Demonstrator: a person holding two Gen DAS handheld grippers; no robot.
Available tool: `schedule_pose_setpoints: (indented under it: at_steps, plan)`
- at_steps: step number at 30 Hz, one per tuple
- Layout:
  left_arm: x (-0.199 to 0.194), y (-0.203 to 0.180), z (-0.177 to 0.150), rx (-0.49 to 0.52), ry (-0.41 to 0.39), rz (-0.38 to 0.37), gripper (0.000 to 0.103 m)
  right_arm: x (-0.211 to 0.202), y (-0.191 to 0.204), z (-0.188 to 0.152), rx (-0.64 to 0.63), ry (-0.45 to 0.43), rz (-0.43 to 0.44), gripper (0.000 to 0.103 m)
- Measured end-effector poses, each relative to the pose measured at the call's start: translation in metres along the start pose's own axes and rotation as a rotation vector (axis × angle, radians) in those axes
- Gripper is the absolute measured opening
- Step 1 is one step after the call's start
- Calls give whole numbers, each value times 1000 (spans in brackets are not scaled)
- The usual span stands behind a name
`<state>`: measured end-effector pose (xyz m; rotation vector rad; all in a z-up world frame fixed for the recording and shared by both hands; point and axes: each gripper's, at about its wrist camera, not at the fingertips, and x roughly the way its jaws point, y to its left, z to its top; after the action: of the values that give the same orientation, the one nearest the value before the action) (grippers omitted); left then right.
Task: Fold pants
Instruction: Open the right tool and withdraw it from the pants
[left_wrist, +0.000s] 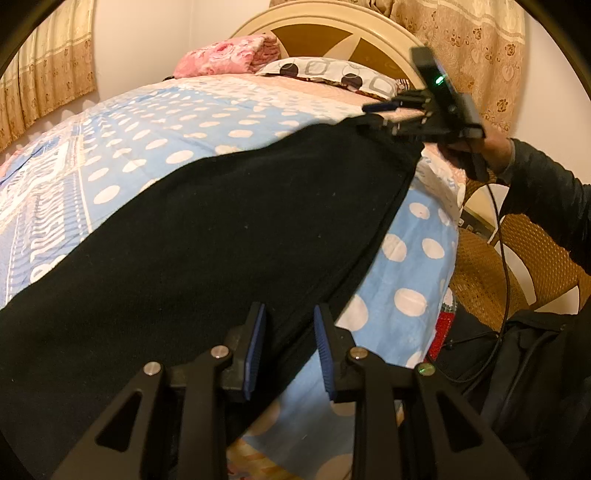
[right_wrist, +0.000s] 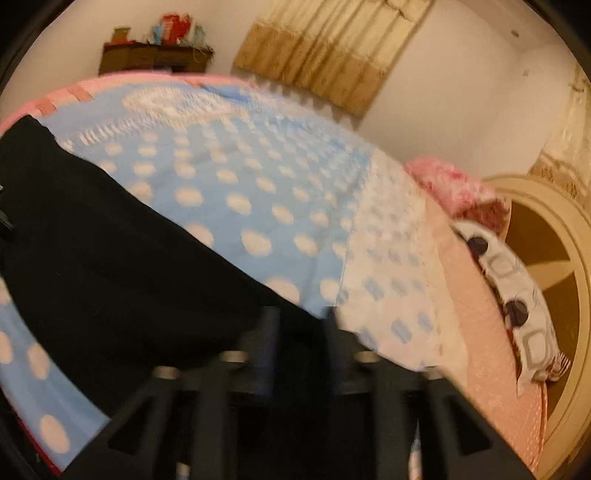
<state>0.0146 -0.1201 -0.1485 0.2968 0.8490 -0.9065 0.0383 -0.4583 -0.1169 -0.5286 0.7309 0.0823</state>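
Observation:
Black pants (left_wrist: 221, 240) lie stretched across the blue polka-dot bedspread (left_wrist: 166, 140), running from the lower left to the upper right. My left gripper (left_wrist: 290, 350) hovers low over their near edge, its blue pads (left_wrist: 255, 350) apart and not pressing, with dark cloth showing in the gap. At the far end of the pants a person's hand holds my right gripper (left_wrist: 369, 115), its jaws apart just above the corner of the cloth. The right wrist view is blurred: the right gripper (right_wrist: 301, 325) stands open, with the pants (right_wrist: 110, 240) under and between its fingers.
A spotted pillow (left_wrist: 332, 72), a folded pink blanket (left_wrist: 225, 55) and the cream headboard (left_wrist: 332, 22) are at the head of the bed. A wicker chair (left_wrist: 480, 273), a black bag (left_wrist: 535, 350) and a cable (left_wrist: 506, 258) stand beside the bed. Curtains (right_wrist: 332, 48) and a shelf (right_wrist: 155, 55) line the walls.

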Motion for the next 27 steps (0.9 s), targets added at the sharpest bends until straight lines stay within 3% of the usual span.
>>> schedule_pose_setpoints:
  at_steps: [1,5,11,16,21,24,27]
  plan:
    - [0,0,0,1,1,1,29,8,1,-5,-7,37,-1,48]
    - [-1,-1,0,6,-1,4,29,-4,-10,-17,67,31,-14,48]
    - [-1,-11,-2,84,2,62,29,-56,-30,-58,317,2,-16,48]
    - [-3,-11,-3,89,7,69,29,-70,22,-69,167,1,24,48]
    - [-2,-15,-5,104,11,87,31,-57,43,-56,150,-25,116,48]
    - [-1,-20,-6,115,10,93,35,-53,64,-48,80,-48,188,48]
    - [1,-23,-7,145,18,110,34,-45,87,-41,-7,-51,201,48]
